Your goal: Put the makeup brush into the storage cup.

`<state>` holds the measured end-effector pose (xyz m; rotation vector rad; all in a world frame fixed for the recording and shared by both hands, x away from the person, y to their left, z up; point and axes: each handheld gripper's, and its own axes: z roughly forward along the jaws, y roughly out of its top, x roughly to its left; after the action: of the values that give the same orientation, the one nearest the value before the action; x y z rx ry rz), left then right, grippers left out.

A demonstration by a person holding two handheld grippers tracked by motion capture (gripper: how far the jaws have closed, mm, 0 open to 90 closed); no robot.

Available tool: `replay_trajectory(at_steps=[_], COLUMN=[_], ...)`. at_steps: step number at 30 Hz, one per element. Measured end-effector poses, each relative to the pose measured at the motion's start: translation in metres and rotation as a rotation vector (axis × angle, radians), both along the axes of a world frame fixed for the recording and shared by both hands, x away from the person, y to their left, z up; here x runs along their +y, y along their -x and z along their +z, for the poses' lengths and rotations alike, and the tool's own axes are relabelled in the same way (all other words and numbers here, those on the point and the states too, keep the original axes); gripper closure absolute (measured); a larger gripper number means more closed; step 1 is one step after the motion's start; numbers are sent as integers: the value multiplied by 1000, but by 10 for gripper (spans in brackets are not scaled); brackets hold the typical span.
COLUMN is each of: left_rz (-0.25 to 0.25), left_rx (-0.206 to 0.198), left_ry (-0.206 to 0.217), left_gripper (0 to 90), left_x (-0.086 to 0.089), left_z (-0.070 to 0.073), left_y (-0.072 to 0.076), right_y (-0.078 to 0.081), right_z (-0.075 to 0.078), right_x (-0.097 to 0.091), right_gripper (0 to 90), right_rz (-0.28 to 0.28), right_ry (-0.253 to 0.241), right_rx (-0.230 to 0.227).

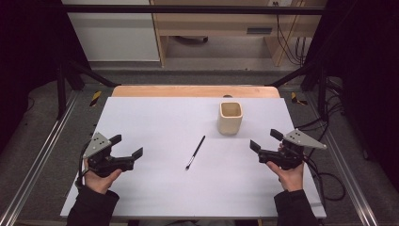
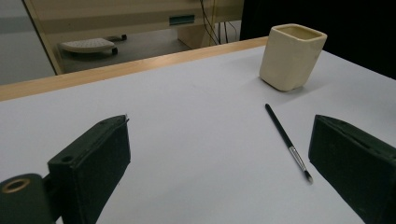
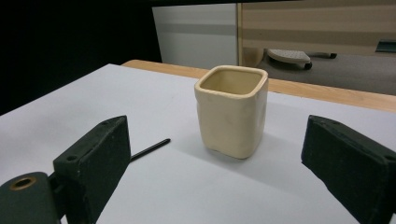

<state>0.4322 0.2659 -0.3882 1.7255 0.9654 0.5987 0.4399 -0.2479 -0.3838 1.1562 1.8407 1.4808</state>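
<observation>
Jaws stand wide apart on my left gripper [image 1: 127, 147] and my right gripper [image 1: 267, 141], nothing between them, each held low over the white table [image 1: 155, 117] at its own side. Between the two, I see the paintbrush [image 1: 195, 152] lying flat near the middle, and the cream square cup [image 1: 230, 118] standing upright just beyond it.

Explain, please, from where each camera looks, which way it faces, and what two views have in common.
High view: above the person's side, looking forward and down on the table; both forearms, left gripper and right gripper, both open.
Left gripper view: rides the left gripper, faces the paintbrush and cream cup; its two jaws.
Right gripper view: rides the right gripper, faces the cup; its two jaws.
Shared: cup and paintbrush appear in all three.
</observation>
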Motion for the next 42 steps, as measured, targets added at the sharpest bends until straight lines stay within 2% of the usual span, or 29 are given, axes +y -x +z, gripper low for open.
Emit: replay_trajectory(at_steps=[9, 17, 21, 33, 42], left_rz=[-3, 0, -2, -8, -9], left_rx=[11, 20, 24, 30, 31], left_ry=[-6, -12, -20, -30, -32], left_gripper=[51, 52, 52, 52, 52], left_x=[1, 2, 2, 1, 1], left_z=[-5, -9, -10, -12, -13], left_y=[0, -1, -1, -2, -3], right_y=[1, 1, -3, -13, -30], right_z=[2, 6, 8, 7, 4], right_x=[-1, 10, 30, 71, 106], right_gripper=[78, 70, 68, 68, 71], right_rz=[-10, -1, 22, 73, 108], right_ry=[10, 22, 60, 93, 114], right_rx=[-8, -18, -17, 25, 57])
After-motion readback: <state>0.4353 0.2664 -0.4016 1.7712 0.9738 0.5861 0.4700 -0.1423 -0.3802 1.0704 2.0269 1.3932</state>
